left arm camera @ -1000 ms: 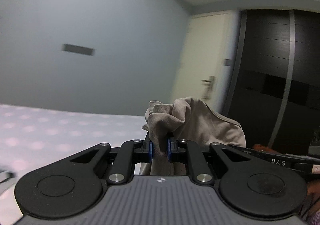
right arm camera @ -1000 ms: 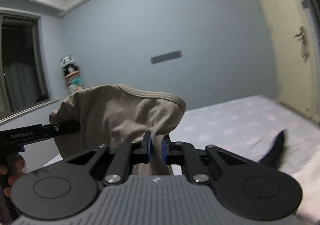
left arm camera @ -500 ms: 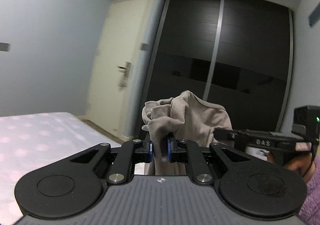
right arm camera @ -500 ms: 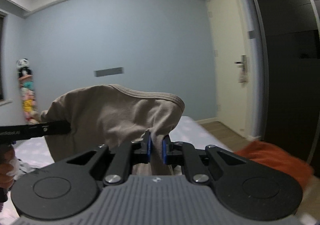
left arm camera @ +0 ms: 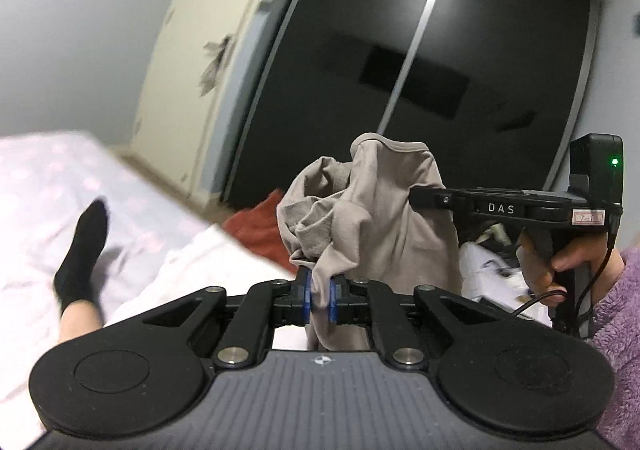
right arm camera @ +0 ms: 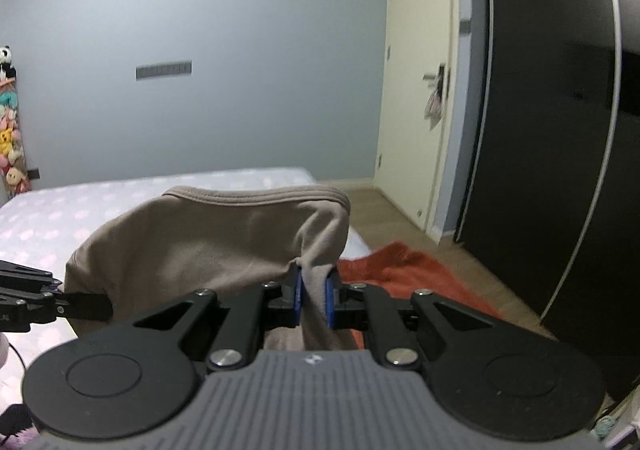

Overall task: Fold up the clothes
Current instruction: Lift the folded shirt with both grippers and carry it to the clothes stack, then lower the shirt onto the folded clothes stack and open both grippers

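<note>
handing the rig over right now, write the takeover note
Left gripper: jaws closing on a bunched corner of the beige garment.
Right gripper: shut on the garment's other side, near its hemmed edge.
Garment hangs between both grippers, in the air, nothing folded yet.
Bed lies ahead; a black sock on it, an orange cloth beside it.
Left to do: lay the garment flat on the bed and fold it.

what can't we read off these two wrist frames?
- Beige garment: type and lower part unknown; left gripper body hides it in the left view, right gripper body in the right.
- Door handle: blurred, left view.
- Orange cloth on the floor: partly hidden by garment and gripper, right view.
</note>
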Motion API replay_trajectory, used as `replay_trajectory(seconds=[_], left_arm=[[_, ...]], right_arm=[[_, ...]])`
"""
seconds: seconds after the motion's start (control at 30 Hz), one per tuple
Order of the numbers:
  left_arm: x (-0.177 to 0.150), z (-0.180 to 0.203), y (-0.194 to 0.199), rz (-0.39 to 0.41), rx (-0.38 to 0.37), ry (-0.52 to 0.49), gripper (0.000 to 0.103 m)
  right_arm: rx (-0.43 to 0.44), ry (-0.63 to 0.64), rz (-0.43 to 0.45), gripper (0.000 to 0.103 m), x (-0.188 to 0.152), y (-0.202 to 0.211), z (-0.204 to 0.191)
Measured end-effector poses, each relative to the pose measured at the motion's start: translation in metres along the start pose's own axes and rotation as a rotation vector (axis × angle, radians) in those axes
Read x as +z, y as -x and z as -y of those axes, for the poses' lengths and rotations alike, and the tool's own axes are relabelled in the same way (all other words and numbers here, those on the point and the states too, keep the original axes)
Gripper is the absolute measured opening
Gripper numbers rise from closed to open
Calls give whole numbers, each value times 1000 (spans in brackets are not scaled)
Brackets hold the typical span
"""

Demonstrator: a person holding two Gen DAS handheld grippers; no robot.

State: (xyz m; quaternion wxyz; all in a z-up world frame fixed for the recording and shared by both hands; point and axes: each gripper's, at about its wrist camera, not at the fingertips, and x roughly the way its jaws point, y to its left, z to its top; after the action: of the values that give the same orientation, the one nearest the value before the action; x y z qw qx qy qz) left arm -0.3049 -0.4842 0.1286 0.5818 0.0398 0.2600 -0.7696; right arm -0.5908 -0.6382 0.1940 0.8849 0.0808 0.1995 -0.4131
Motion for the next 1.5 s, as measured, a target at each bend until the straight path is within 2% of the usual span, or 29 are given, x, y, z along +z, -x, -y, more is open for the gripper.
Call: replay_trajectory(seconds=[0.17, 0.37, 0.47, 0.6, 0.7, 0.77, 0.83, 0.9, 1.0, 1.07, 1.13, 1.2, 1.3, 1.4, 1.5], left_arm=[[1, -33, -16, -40, 94, 39, 5], [-3, -71, -51, -125, 163, 117, 5], [-15, -91, -60, -163, 182, 156, 5], [-24, -108, -74, -209, 193, 179, 5], [-28, -116, -82, -232, 192, 180, 5], [-27, -115, -80, -240, 188, 163, 5], [-26, -110, -76, -228, 193, 134, 11], [-22, -107, -68, -209, 228, 108, 14], [-15, -101, -54, -181, 276, 83, 14], [-9, -93, -46, -157, 279, 65, 14], [-7, -82, -45, -141, 246, 42, 14], [-6, -68, -46, -130, 202, 18, 14], [-9, -44, -57, -133, 133, -20, 14], [-19, -25, -77, -172, 91, -56, 14], [-34, -24, -96, -247, 104, -64, 11]], right_arm=[[74, 11, -78, 13, 1, -85, -3], [137, 64, -197, 13, 0, -171, -12], [156, 74, -251, 14, -21, -191, -28], [165, 37, -289, 15, -47, -215, -23], [154, -14, -299, 22, -54, -227, -12], [138, -49, -300, 31, -56, -227, -7], [127, -68, -287, 31, -55, -219, -6], [104, -57, -258, 32, -51, -207, -6], [38, -49, -204, 38, -45, -178, -1], [-2, -68, -166, 37, -44, -154, 4], [-20, -84, -138, 35, -48, -129, 7], [-21, -95, -133, 25, -56, -109, 8], [-17, -113, -138, 24, -73, -92, 6], [-25, -131, -161, 24, -90, -89, 4], [-31, -176, -198, 24, -104, -99, 10]])
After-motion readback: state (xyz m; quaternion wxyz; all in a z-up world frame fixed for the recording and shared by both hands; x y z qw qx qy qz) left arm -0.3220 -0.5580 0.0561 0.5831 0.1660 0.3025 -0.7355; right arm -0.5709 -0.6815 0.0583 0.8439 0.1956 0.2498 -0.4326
